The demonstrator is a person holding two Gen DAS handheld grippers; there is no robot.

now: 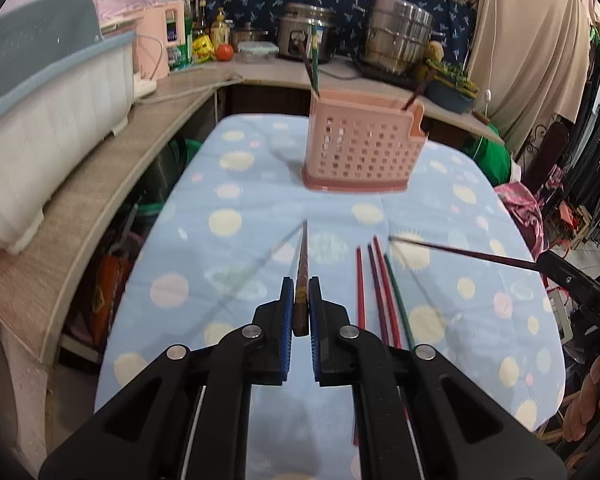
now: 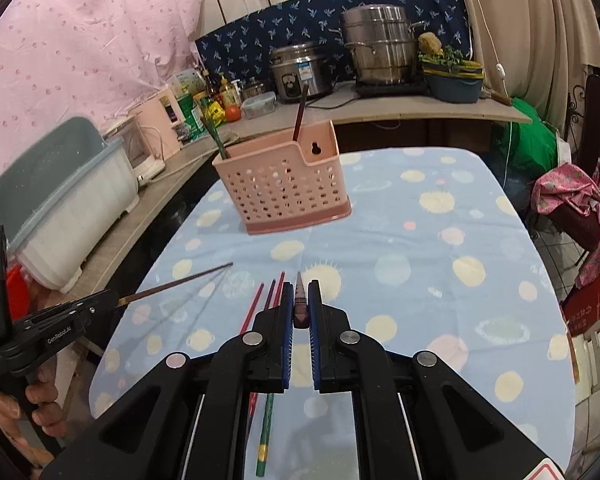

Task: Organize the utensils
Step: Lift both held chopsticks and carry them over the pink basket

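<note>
A pink perforated utensil holder (image 1: 362, 148) stands on the spotted blue table (image 1: 236, 184), with three chopsticks in it; it also shows in the right wrist view (image 2: 284, 188). My left gripper (image 1: 301, 286) is shut on a brown chopstick (image 1: 302, 264) that points forward above the table. My right gripper (image 2: 300, 290) is shut on a dark chopstick (image 2: 300, 300); from the left wrist view that chopstick (image 1: 460, 251) juts left from the right gripper. Several red, dark and green chopsticks (image 1: 380, 284) lie on the cloth between the grippers, also seen in the right wrist view (image 2: 266, 432).
A wooden counter (image 1: 112, 188) runs along the left with a white-and-blue dish rack (image 1: 48, 120). The back counter holds a rice cooker (image 1: 304, 36), steel pots (image 1: 396, 36), bottles and a plant tub (image 1: 448, 84). Clothes and bags stand at the right.
</note>
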